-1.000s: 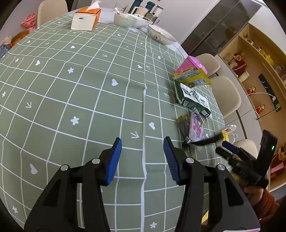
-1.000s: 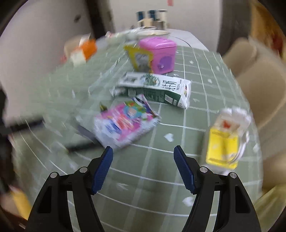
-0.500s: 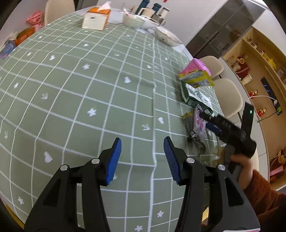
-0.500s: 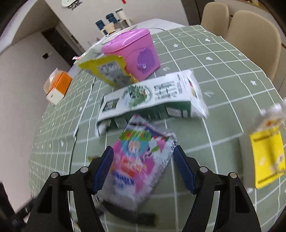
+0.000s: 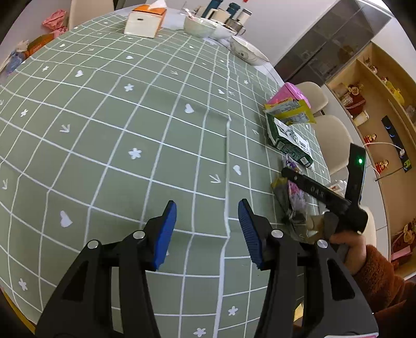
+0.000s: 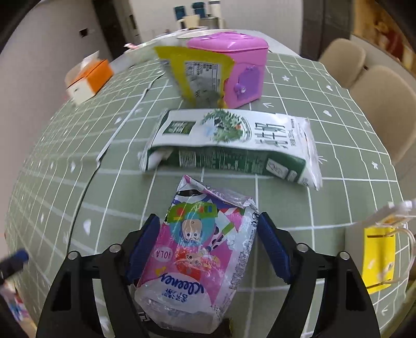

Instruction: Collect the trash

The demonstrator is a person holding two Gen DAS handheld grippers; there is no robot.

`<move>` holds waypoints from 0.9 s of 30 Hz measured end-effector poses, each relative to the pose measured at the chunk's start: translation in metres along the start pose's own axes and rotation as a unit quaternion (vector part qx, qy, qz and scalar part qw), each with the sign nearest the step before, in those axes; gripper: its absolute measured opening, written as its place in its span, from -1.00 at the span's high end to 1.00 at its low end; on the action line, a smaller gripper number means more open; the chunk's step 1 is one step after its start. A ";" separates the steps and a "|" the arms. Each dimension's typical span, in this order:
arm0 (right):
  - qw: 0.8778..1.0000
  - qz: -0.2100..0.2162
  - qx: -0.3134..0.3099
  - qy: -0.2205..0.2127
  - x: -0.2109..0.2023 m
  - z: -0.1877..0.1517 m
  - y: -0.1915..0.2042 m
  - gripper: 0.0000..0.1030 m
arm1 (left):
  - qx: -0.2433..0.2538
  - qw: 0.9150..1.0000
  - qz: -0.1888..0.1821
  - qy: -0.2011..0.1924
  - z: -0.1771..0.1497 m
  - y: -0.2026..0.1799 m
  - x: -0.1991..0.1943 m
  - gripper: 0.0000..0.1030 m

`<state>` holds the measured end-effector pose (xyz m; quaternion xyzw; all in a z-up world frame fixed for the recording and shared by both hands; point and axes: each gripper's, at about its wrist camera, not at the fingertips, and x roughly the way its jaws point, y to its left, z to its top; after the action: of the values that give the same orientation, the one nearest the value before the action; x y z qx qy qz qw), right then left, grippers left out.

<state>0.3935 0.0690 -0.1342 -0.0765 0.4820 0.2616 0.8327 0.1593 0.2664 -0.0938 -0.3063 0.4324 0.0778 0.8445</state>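
A pink tissue pack wrapper (image 6: 200,249) lies on the green checked tablecloth (image 6: 78,182). My right gripper (image 6: 208,247) is open, its blue fingers on either side of the wrapper without pressing it. Behind it lie a green and white carton (image 6: 234,143) and a yellow snack bag (image 6: 197,72) leaning on a pink bin (image 6: 241,67). My left gripper (image 5: 205,228) is open and empty over bare cloth. The left wrist view shows the right gripper (image 5: 319,195) over the wrapper (image 5: 293,192), with the carton (image 5: 288,140) and yellow bag (image 5: 288,111) beyond.
A yellow tagged item (image 6: 379,254) lies at the right table edge. An orange tissue box (image 5: 144,22), bowls (image 5: 200,26) and cups stand at the far end. Beige chairs (image 6: 384,109) line the right side. A shelf unit (image 5: 377,109) stands beyond.
My right gripper has moved forward and down so its fingers now straddle the pink wrapper. The left gripper has drifted slightly and stays open.
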 end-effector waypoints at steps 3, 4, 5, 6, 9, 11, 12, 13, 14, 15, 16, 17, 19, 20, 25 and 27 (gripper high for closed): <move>1.000 0.021 -0.001 0.004 -0.010 -0.008 -0.013 0.46 | 0.015 1.000 -0.007 0.006 0.002 -0.010 0.005 0.09; 0.999 0.032 0.006 0.007 -0.015 -0.012 -0.018 0.54 | 0.020 1.000 -0.010 0.008 0.003 -0.014 0.007 0.09; 0.999 0.038 0.015 0.003 -0.023 -0.013 -0.024 0.56 | 0.028 0.999 -0.015 0.012 0.004 -0.020 0.009 0.09; 0.999 0.037 0.016 -0.005 -0.030 -0.014 -0.026 0.59 | 0.034 0.999 -0.018 0.014 0.005 -0.025 0.011 0.09; 0.999 0.026 0.001 -0.047 -0.066 -0.017 -0.034 0.64 | 0.060 0.997 -0.033 0.027 0.005 -0.046 0.021 0.09; 0.997 0.019 -0.005 -0.069 -0.088 -0.022 -0.038 0.64 | 0.086 0.994 -0.047 0.043 0.002 -0.065 0.032 0.08; 0.997 0.017 -0.005 -0.077 -0.098 -0.026 -0.041 0.65 | 0.096 0.993 -0.051 0.049 0.000 -0.072 0.036 0.08; 0.997 0.015 -0.004 -0.080 -0.104 -0.026 -0.043 0.65 | 0.109 0.991 -0.056 0.056 -0.003 -0.081 0.041 0.08; 0.996 0.009 -0.004 -0.087 -0.112 -0.029 -0.048 0.65 | 0.126 0.988 -0.062 0.065 -0.006 -0.093 0.048 0.08; 0.996 0.004 -0.002 -0.091 -0.118 -0.032 -0.051 0.65 | 0.138 0.986 -0.065 0.070 -0.009 -0.101 0.053 0.08; 0.996 0.001 0.001 -0.094 -0.124 -0.035 -0.057 0.65 | 0.157 0.983 -0.061 0.075 -0.013 -0.111 0.059 0.08; 0.995 -0.002 0.006 -0.097 -0.130 -0.039 -0.062 0.65 | 0.175 0.980 -0.049 0.077 -0.016 -0.120 0.064 0.08; 0.995 -0.010 0.020 -0.099 -0.138 -0.047 -0.073 0.65 | 0.204 0.975 -0.029 0.080 -0.021 -0.132 0.075 0.08; 0.995 -0.014 0.024 -0.099 -0.140 -0.049 -0.077 0.65 | 0.216 0.972 -0.027 0.084 -0.024 -0.139 0.082 0.08; 0.993 -0.027 0.050 -0.105 -0.155 -0.069 -0.089 0.65 | 0.256 0.962 0.000 0.098 -0.032 -0.159 0.107 0.10; 0.991 -0.030 0.063 -0.111 -0.161 -0.076 -0.094 0.65 | 0.273 0.957 0.006 0.099 -0.035 -0.166 0.113 0.42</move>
<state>0.3191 -0.0981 -0.0500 -0.0094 0.3998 0.2124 0.8916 0.2709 0.0985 -0.1227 -0.0680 0.5208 -0.0685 0.8482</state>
